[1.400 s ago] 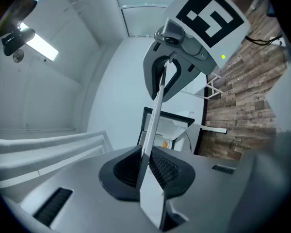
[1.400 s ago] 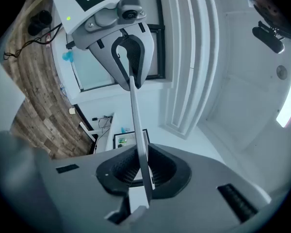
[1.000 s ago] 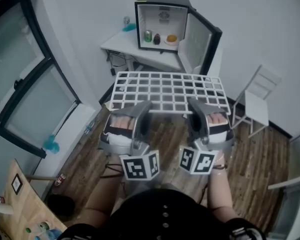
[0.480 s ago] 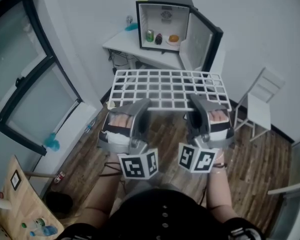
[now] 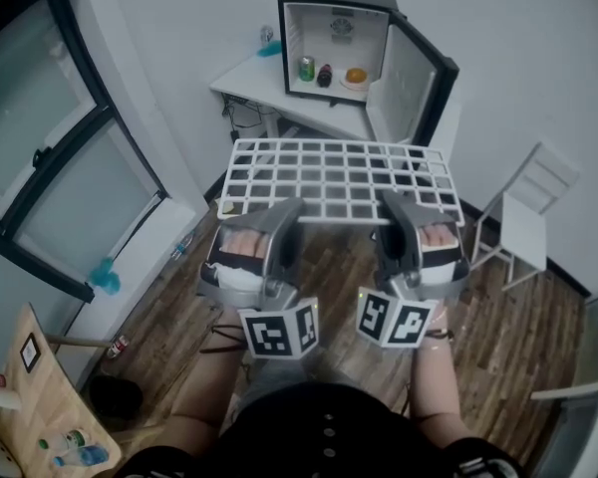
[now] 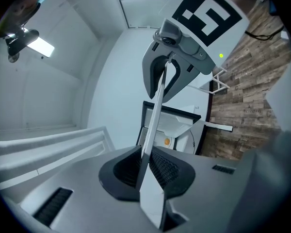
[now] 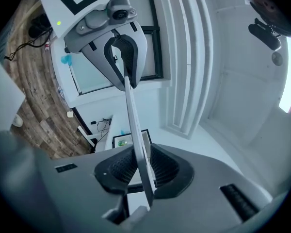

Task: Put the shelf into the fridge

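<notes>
A white wire shelf (image 5: 339, 177) is held level in front of me, its near edge in both grippers. My left gripper (image 5: 279, 212) is shut on that edge; its pads (image 6: 131, 166) clamp the shelf (image 6: 155, 115) tight. My right gripper (image 5: 399, 207) has the shelf (image 7: 132, 115) between its jaws. Those jaws have just widened and then been closing a little, and a gap shows beside one pad (image 7: 165, 166). Ahead, the black mini fridge (image 5: 419, 78) stands on a white table (image 5: 269, 93) with its door swung open to the right.
Inside the fridge sit a green can (image 5: 306, 68), a dark bottle (image 5: 325, 74) and an orange (image 5: 356, 75). A white folding chair (image 5: 533, 217) stands at the right. A large window (image 5: 50, 167) lines the left wall. A wooden table (image 5: 40, 396) is at lower left.
Both grippers have carried the shelf a little towards the fridge, which now sits slightly further right in the head view. The shelf stays level.
</notes>
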### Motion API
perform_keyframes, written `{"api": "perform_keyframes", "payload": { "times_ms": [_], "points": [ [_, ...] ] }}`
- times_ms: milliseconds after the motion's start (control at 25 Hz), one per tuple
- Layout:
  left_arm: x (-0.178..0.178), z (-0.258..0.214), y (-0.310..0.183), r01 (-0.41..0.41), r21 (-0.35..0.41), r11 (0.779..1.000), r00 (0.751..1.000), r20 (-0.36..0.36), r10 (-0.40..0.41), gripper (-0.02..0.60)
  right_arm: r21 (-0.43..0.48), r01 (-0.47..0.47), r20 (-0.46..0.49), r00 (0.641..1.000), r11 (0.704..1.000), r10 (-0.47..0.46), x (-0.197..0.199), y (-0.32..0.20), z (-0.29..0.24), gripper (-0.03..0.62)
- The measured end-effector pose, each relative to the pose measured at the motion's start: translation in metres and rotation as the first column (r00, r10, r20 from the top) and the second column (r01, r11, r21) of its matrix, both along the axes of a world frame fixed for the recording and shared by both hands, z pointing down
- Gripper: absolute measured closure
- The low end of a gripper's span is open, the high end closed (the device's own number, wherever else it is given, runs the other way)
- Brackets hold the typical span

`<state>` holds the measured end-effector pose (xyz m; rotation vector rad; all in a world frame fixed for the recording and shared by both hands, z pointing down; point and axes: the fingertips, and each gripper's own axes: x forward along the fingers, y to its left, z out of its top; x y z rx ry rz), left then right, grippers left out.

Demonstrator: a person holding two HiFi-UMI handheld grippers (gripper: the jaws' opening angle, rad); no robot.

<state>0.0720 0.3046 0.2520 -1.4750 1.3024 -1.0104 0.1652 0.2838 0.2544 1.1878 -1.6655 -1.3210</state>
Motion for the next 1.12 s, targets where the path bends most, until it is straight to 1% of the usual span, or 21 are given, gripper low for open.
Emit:
{"api": "perform_keyframes", "payload": {
  "times_ms": [160,400,560,920,1120],
  "points": [
    [-0.008,0.002,-0.029,-0.008,0.008,1.000,1.000,0.002,0.008,0.535,-0.008,-0.008,0.004,1.000,1.000,0.008,-0.008,-0.028,0.004,0.519],
    [-0.016,0.012,-0.086,-0.049,-0.003,0.999,0.999,-0.008,0.048,0.535,-0.021,-0.047,-0.010,0.999,0.999,0.047,-0.016,-0.082,0.013,0.523],
    [-0.033,0.012,-0.132,-0.067,-0.004,0.998,0.998,-0.001,0.067,0.534,-0.034,-0.062,0.003,0.998,0.998,0.062,-0.032,-0.125,0.015,0.525],
    [-0.066,0.010,-0.230,-0.126,0.017,0.992,0.992,0.003,0.126,0.532,-0.025,-0.118,0.005,0.993,0.993,0.118,-0.065,-0.220,0.015,0.531],
    [-0.083,0.020,-0.273,-0.145,-0.003,0.989,0.989,0.010,0.145,0.532,-0.046,-0.133,0.003,0.991,0.990,0.134,-0.081,-0.261,0.026,0.536]
  ]
}}
